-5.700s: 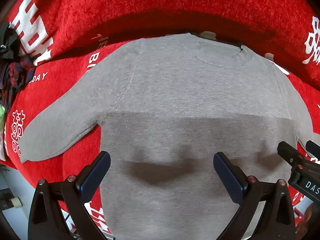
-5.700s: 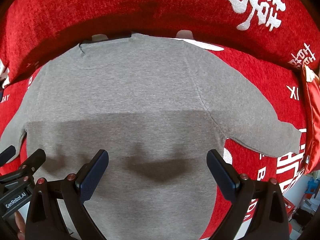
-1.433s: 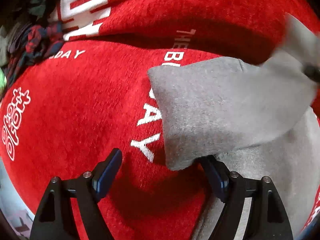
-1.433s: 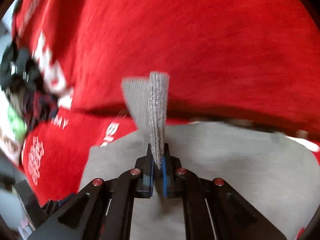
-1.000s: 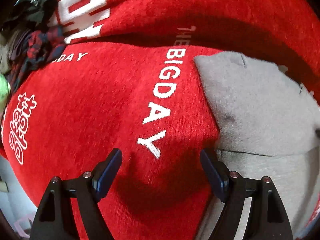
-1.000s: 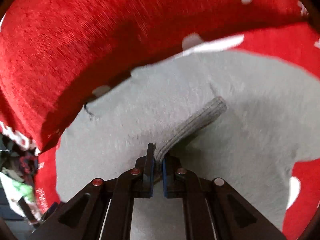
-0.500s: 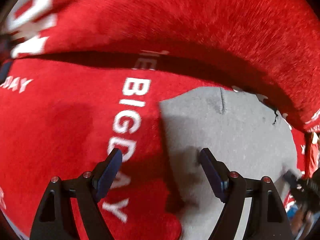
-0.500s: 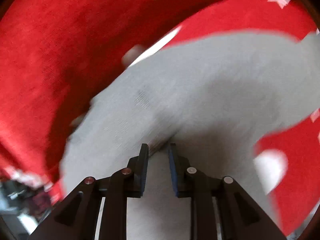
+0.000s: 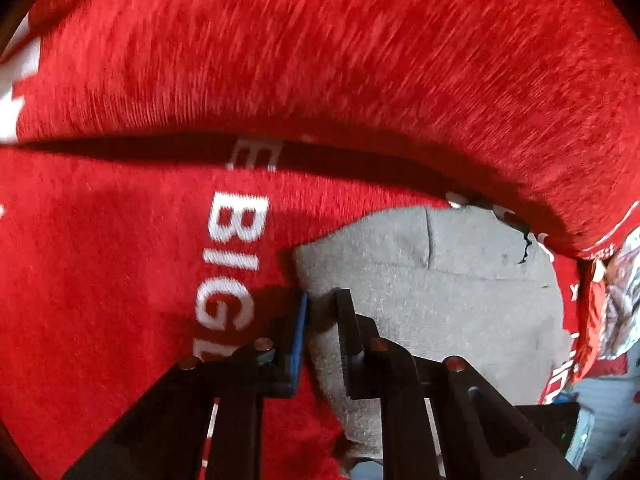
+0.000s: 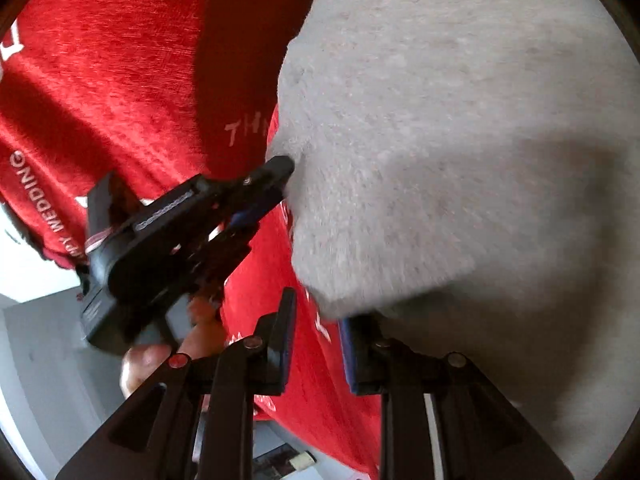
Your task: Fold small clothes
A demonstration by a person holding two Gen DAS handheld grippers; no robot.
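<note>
Left wrist view: mostly filled by red cover [image 9: 320,60], plush and blurred, bulging across the top with a dark crease below it. Flat part of the same cover in the left half of the frame, printed with white letters "BIG" [image 9: 232,248] running downward.

Right of centre and lower right: grey sweater [image 9: 440,300], lying folded on the cover, its far edge tucked against the crease, its left edge running down through the middle of the frame.

At bottom centre: left tongs [image 9: 322,308], having just been closing, now clamped on that left edge of the sweater, with grey cloth pinched between the blue pad and the black finger.

Right wrist view: sweater filling the right and upper part, red cover at left and beneath. Left tongs seen again at centre left, biting the sweater's edge, held by a hand [image 10: 160,356] at lower left, only its fingers showing.

At bottom centre: right tongs [image 10: 316,308], having just been closing, a narrow gap left with red cover showing through it. Folded corner of the sweater right at the fingertips, touching the right finger, not seen pinched.
</note>
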